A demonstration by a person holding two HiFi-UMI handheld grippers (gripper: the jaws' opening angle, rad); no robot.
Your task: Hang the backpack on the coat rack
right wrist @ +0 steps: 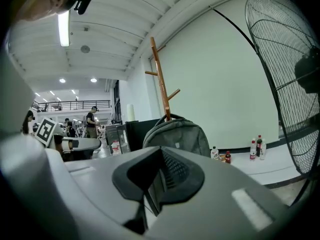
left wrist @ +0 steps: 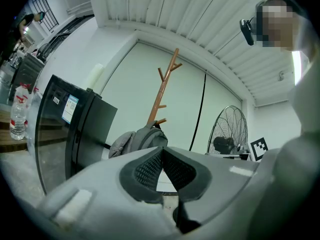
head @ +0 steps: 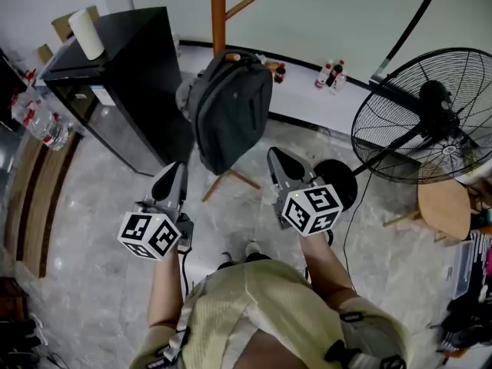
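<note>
A tall black glass-fronted cabinet (head: 131,83) stood at the left. The left gripper (head: 174,172) was clenched on nothing, near the dark grey fabric backpack (head: 231,110), which hung on the orange-brown wooden coat rack (head: 219,14). The right gripper (head: 277,160), near the pack's other side, was likewise pinched together and empty. A large black wire-cage floor fan (head: 430,114) stood at the right.

A black fridge (head: 115,61) with a white paper roll (head: 86,33) on its top stands at the left, a big black floor fan (head: 419,114) stands at the right beside a round wooden stool (head: 444,207), and a few small bottles (head: 330,74) stand along the wall.
</note>
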